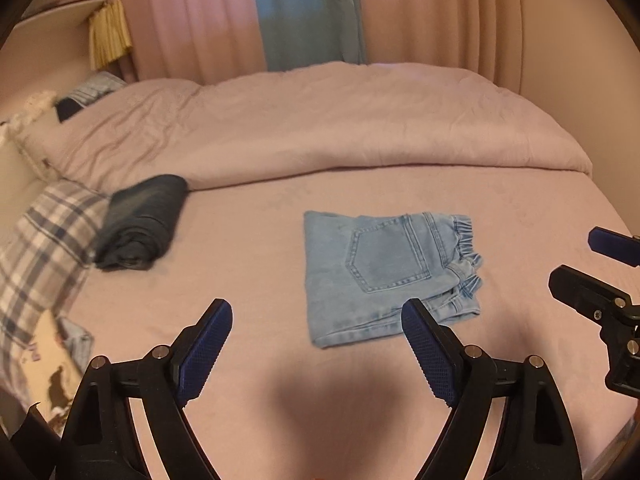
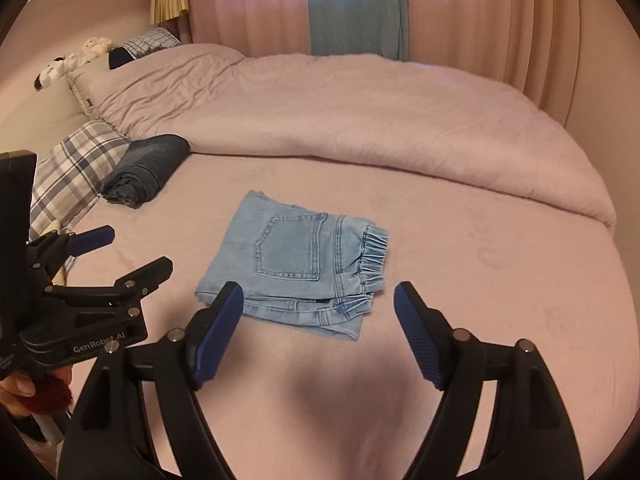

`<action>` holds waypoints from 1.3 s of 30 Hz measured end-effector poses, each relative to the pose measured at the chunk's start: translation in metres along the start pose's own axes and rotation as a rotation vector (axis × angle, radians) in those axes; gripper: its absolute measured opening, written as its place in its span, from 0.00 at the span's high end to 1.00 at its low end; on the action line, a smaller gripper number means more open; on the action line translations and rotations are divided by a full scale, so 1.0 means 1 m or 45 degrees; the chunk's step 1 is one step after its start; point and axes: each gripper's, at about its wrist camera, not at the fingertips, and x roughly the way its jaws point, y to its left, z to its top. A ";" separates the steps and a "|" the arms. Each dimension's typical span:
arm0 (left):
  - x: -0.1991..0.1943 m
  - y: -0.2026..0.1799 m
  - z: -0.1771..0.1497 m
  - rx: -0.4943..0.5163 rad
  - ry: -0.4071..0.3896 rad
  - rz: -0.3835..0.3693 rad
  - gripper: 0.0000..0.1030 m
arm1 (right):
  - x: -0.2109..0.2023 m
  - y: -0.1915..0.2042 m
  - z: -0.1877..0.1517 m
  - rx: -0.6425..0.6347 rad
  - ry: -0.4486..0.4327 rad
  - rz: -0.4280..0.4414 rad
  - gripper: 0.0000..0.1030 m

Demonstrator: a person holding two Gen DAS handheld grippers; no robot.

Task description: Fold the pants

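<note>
A pair of light blue denim pants (image 1: pixel 380 264) (image 2: pixel 296 256) lies folded into a small square on the pink bed sheet (image 1: pixel 248 264), back pocket up and elastic waistband at the right. My left gripper (image 1: pixel 316 308) hovers above the sheet on the near side of the pants, its jaws wide apart with nothing between them. My right gripper (image 2: pixel 319 288) stands open the same way over the pants' near edge, clear of the cloth. Each gripper shows in the other's view: the left gripper (image 2: pixel 136 248) at the left, the right gripper (image 1: pixel 576 256) at the right.
A dark folded pair of jeans (image 1: pixel 144 224) (image 2: pixel 148 168) rests at the left beside a plaid pillow (image 1: pixel 48 248) (image 2: pixel 76 168). A rumpled pink duvet (image 1: pixel 320 128) (image 2: pixel 340 120) covers the far half of the bed. Curtains (image 2: pixel 352 4) hang behind.
</note>
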 end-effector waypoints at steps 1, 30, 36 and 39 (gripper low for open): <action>-0.005 0.001 0.000 -0.002 -0.004 0.001 0.16 | -0.008 0.002 -0.001 -0.007 -0.005 -0.004 0.22; -0.067 -0.008 -0.003 -0.014 -0.064 -0.036 0.16 | -0.067 0.021 -0.009 -0.065 -0.043 0.007 0.16; -0.067 -0.009 -0.003 -0.012 -0.068 -0.030 0.16 | -0.065 0.019 -0.009 -0.064 -0.043 0.013 0.16; -0.067 -0.010 -0.003 -0.004 -0.067 -0.030 0.16 | -0.065 0.019 -0.009 -0.065 -0.043 0.011 0.16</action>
